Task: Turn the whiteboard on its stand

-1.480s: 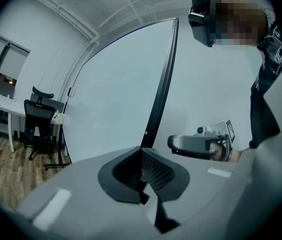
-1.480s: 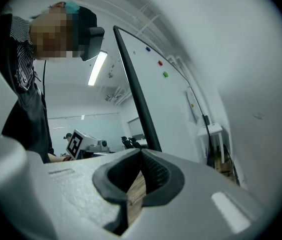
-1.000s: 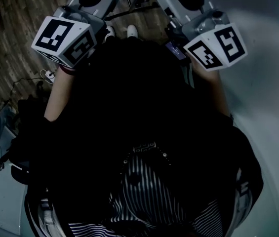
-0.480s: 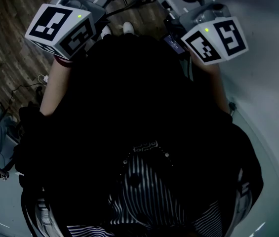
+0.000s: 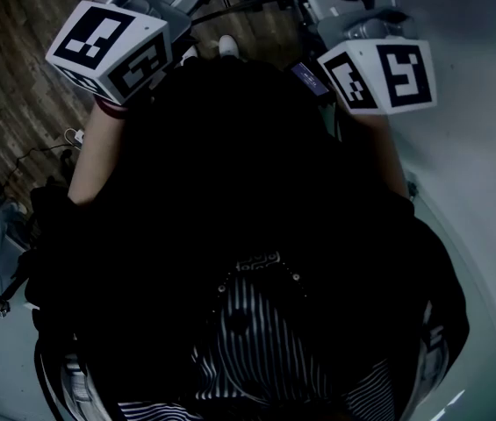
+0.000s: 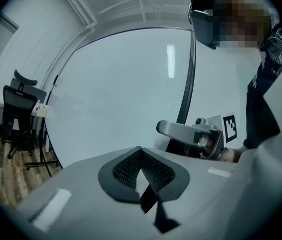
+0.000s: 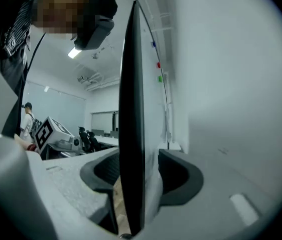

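The white black-framed whiteboard (image 7: 131,109) is standing edge-on between the right gripper (image 7: 136,171) jaws, which are wide and closing, with gaps showing. The left gripper (image 6: 141,171) is facing the board's white face, jaws pressed together, empty.

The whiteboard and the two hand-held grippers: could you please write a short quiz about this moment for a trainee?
1. True or false: the left hand-held gripper is clamped on the whiteboard.
2. What stands between the jaws of the right hand-held gripper? A) a marker B) the whiteboard's dark edge C) nothing
3. In the left gripper view, which piece of furniture stands left of the board?

Key
1. False: its jaws are together and empty, short of the board.
2. B: the jaws are closing, but there is a gap on each side of the edge.
3. A black office chair.
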The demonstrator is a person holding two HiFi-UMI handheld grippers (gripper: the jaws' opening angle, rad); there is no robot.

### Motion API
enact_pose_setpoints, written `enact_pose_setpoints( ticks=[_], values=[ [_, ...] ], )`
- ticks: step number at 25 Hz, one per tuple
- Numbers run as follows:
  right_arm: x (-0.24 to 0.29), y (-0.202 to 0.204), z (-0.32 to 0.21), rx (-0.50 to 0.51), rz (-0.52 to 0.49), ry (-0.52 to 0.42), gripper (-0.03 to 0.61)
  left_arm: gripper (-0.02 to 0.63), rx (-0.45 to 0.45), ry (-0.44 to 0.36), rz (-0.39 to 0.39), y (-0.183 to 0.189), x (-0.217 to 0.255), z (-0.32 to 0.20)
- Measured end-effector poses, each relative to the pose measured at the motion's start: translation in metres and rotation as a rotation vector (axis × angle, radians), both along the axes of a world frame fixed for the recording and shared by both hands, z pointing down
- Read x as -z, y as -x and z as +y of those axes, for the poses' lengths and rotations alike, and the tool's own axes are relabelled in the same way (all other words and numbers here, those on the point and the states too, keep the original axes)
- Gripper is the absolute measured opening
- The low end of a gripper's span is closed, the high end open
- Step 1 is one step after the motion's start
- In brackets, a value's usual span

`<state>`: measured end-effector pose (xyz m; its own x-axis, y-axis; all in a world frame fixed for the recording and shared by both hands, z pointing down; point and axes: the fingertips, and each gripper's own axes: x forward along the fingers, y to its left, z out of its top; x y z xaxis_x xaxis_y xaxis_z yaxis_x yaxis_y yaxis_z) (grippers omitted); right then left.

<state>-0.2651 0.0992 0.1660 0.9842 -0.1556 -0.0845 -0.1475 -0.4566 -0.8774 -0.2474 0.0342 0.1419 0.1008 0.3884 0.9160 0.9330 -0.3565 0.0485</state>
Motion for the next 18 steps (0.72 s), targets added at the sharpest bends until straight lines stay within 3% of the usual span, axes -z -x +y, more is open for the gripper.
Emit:
enact_pose_setpoints(
  ticks=[3,7,11,18],
  values=[
    [-0.019,0.022,-0.007,-0.031,-0.032,0.043,0.204,0.000,0.000,-0.015,0.016,0.016,-0.012,-0.013],
    [-0.032,0.026,-0.005,-0.051,-0.049,0.027,0.176,0.000,0.001,-0.023,0.030,0.019,-0.018,-0.017],
    [-0.044,0.057,0.006,-0.081,-0.081,0.045,0.098,0.000,-0.014,-0.029,0.027,0.052,-0.023,-0.012],
    [-0.056,0.052,0.021,-0.084,-0.109,0.062,0.072,0.000,-0.031,-0.057,0.003,0.059,-0.034,-0.002]
  ],
)
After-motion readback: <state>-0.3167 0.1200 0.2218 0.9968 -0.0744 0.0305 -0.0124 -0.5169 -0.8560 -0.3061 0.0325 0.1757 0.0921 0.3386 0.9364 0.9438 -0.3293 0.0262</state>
